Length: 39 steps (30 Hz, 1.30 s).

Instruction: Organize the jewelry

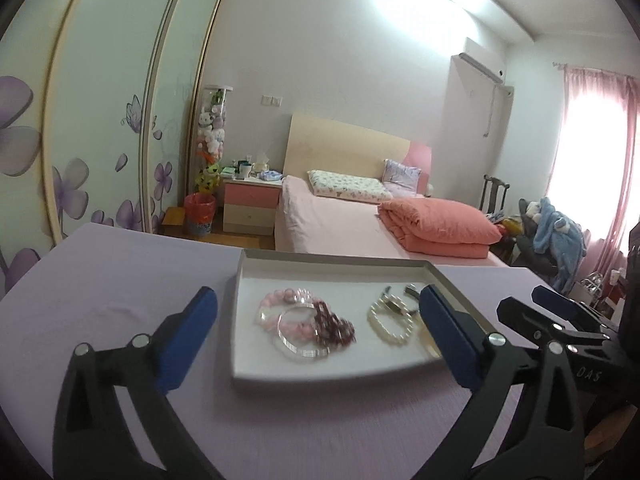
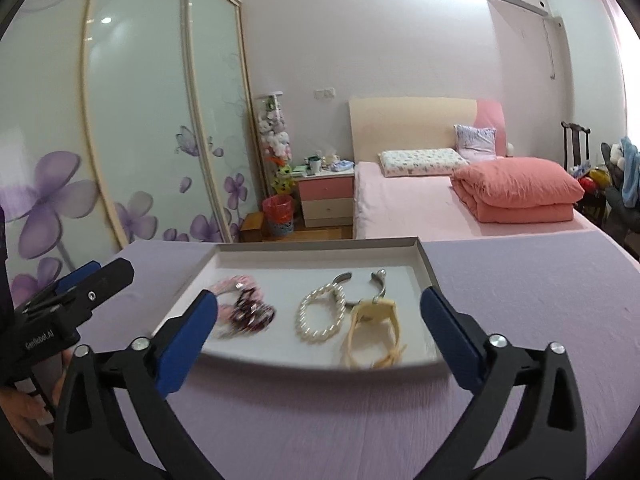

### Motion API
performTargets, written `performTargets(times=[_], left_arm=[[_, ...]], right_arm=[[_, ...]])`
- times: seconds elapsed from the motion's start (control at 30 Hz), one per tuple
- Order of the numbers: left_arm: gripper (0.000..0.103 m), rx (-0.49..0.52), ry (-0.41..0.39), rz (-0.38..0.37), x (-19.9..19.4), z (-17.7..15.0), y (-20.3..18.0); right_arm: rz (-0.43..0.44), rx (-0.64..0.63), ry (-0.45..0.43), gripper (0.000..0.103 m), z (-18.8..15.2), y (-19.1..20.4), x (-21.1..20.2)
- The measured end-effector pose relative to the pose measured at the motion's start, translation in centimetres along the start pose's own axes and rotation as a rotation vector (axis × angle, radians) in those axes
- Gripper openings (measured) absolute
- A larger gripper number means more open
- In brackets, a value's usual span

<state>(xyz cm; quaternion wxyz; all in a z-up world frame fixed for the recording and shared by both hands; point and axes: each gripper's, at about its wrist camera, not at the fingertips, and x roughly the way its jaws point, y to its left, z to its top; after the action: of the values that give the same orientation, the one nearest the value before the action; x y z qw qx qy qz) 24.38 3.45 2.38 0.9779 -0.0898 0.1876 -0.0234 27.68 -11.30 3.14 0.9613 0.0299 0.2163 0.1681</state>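
In the tray, assorted bracelets

Left wrist view low over the lavender table, facing the bed at 12 o'clock, right wrist view alongside, both sharing the nearby jewelry tray.

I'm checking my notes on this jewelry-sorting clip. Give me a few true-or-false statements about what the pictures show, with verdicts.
1. Both grippers are open and empty. True: left gripper, right gripper.
2. The pearl bracelet lies on the purple tablecloth. False: it lies inside the shallow white tray.
3. The pink bead bracelet touches the dark red bead bracelet. True.
4. The tray is lidded. False: it is open.
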Motion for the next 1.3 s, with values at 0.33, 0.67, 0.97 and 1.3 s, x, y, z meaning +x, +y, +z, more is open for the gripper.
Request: performTargets(times=[0.33, 0.67, 0.97, 1.3], left_arm=[[0.099, 0.082, -0.075, 0.077, -10.5, -4.8, -1.2], [0.099, 0.041, -0.086, 0.076, -15.0, -7.8, -1.1], [0.099, 0.023, -0.091, 0.084, -15.9, -8.1, -1.1], [0.099, 0.015, -0.074, 0.080, -15.5, -8.0, -0.9]], right_arm=[[-0.060, -0.026, -0.068, 0.101, -3.8, 2.2, -8.0], [-0.090, -0.013, -0.097, 0.101, -6.6, 2.3, -10.5], [-0.098, 0.009, -0.106, 0.101, -7.5, 1.9, -11.4], [-0.093, 0.013, -0.101, 0.101, -7.8, 1.8, -11.4]])
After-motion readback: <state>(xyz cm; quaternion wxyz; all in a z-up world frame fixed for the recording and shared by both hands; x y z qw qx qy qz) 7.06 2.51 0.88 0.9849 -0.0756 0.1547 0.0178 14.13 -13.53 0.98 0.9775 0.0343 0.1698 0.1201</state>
